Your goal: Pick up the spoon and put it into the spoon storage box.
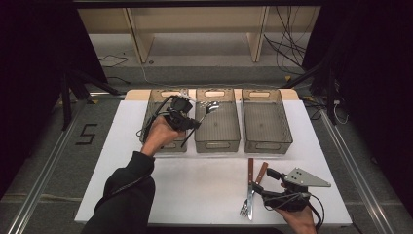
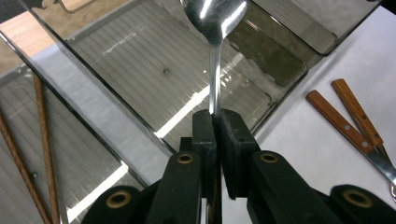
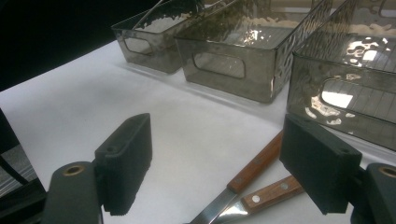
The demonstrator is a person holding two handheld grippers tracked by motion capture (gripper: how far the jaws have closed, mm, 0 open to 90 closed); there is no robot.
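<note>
At about 10 o'clock on the white tabletop (image 1: 204, 190) sits the left bin (image 1: 151, 105), with thin brown sticks (image 2: 44, 140) lying in it, seen in the left gripper view. The left gripper (image 1: 191, 122) is clamped tight on the handle of a shiny spoon (image 1: 210, 108). The spoon sticks out toward 1 o'clock, and its bowl hangs over the middle bin (image 1: 217, 144), which stands at 12 o'clock. The right bin (image 1: 266, 144) stands just beside it, at about 1 o'clock.

Down at 5 o'clock, a fork (image 1: 245, 207) and a knife (image 1: 250, 195) with brown wood handles lie on the tabletop, touching each other. The right gripper (image 1: 261, 181) rests low near them with its two jaws wide apart. Nothing is between them. In the right gripper view, the wood handles lie just under the open jaws.
</note>
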